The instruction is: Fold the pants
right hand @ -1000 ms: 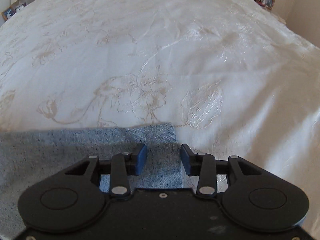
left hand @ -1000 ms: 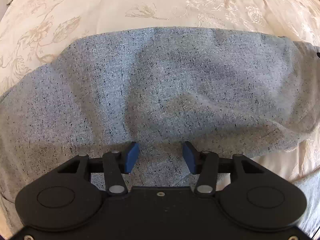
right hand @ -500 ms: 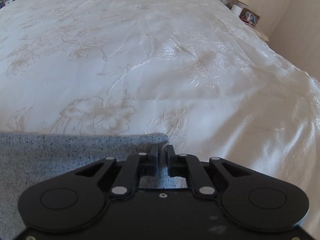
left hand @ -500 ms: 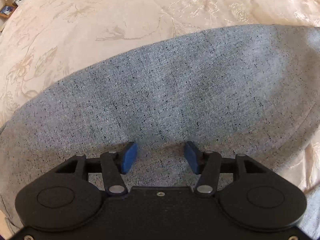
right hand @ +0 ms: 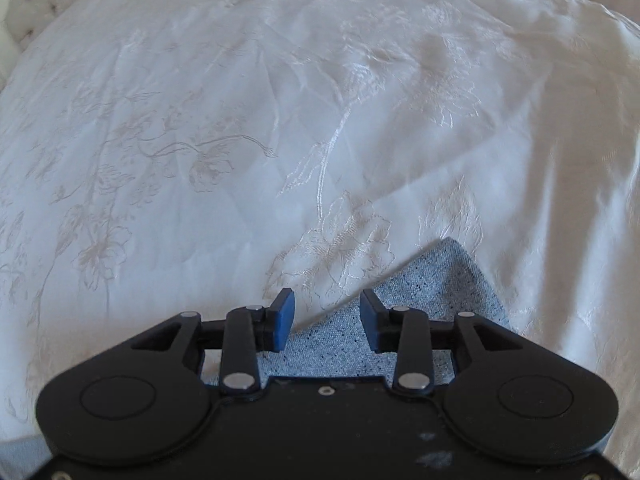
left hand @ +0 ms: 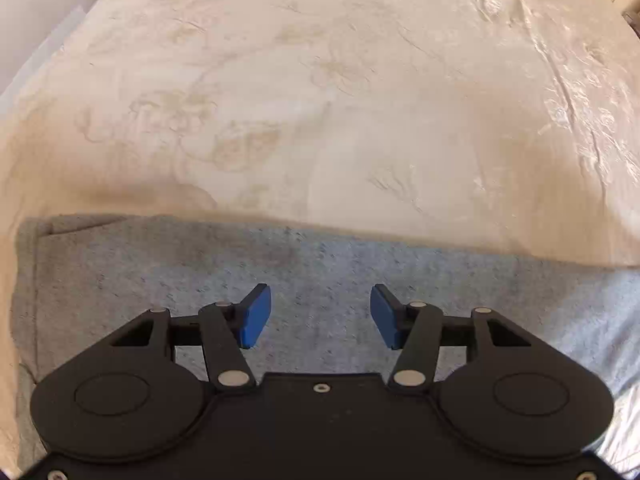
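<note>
The grey speckled pants [left hand: 320, 272] lie flat on the bed as a wide band below my left gripper [left hand: 320, 316]. That gripper is open and empty, its blue pads [left hand: 256, 316] hovering over the cloth. A hem or seam edge shows at the pants' left end [left hand: 36, 264]. In the right wrist view a corner of the pants [right hand: 448, 280] points away over the bedspread. My right gripper [right hand: 326, 320] is open above that corner's edge, holding nothing.
A cream bedspread with embroidered flowers [left hand: 320, 100] covers the bed on all sides [right hand: 240, 140]. A tufted headboard [right hand: 24, 4] shows at the far left of the right wrist view. The bed's edge falls away at the right [right hand: 600, 160].
My right gripper closed on the pants' edge, moved it, then opened and let go. My left gripper stayed open and drew back; less cloth and more bedspread now fill its view.
</note>
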Demonstrator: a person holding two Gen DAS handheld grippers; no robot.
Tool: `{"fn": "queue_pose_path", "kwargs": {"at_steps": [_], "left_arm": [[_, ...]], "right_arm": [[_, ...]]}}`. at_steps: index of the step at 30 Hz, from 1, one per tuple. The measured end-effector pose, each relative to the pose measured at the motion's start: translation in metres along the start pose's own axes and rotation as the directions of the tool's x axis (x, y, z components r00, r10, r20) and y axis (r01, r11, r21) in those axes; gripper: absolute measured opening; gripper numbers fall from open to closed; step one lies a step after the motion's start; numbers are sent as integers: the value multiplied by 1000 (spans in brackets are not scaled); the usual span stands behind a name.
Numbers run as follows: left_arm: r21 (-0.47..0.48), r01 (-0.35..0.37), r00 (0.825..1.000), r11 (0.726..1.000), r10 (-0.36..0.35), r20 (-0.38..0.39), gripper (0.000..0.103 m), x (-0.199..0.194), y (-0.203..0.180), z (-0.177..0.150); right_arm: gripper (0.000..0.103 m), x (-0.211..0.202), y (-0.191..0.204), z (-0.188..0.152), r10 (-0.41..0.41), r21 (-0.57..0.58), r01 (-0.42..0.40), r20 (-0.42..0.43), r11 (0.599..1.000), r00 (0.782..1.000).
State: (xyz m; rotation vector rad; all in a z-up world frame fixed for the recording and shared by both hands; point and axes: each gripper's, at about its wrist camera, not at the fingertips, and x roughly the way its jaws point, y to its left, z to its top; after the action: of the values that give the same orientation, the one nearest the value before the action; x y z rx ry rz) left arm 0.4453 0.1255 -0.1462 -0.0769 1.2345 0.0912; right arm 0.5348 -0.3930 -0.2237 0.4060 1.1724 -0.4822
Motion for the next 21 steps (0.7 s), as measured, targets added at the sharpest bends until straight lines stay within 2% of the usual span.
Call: {"fn": "queue_pose_path", "kwargs": {"at_steps": [3,6,7,8,9,10,15,21], "left_arm": [[-11,-46,999,999,47,19,60,-1,7,-1],[-23,-39,999,999,39,5,60,3,13,-3],[-23,-40,999,999,40,2,60,0,16,-4],[-21,-41,999,999,41,2,60,-1,18,-5],[-20,-44,999,999,44,2,60,-2,19,-4],[-20,-43,999,999,44,3,60,-2,21,-4],[-53,-14,1000,998,13,-15,60,-5,25,3],[-151,31,996,988,-43,-74,60,6,34,29]], "right_arm": [[38,20,16,0,-56,65,59,-45,996,997],[38,38,27,-10,-143,61,151,-126,987,982],[38,40,26,-16,-148,70,159,-139,985,979],[31,39,21,-22,-134,91,147,-128,985,983],[9,34,16,-28,-111,113,123,-109,986,988],[5,30,10,-33,-76,124,89,-105,988,992],[4,-9,-21,-59,15,158,-6,-58,987,998],[4,-58,-54,-103,74,192,-68,-22,979,997]]}}
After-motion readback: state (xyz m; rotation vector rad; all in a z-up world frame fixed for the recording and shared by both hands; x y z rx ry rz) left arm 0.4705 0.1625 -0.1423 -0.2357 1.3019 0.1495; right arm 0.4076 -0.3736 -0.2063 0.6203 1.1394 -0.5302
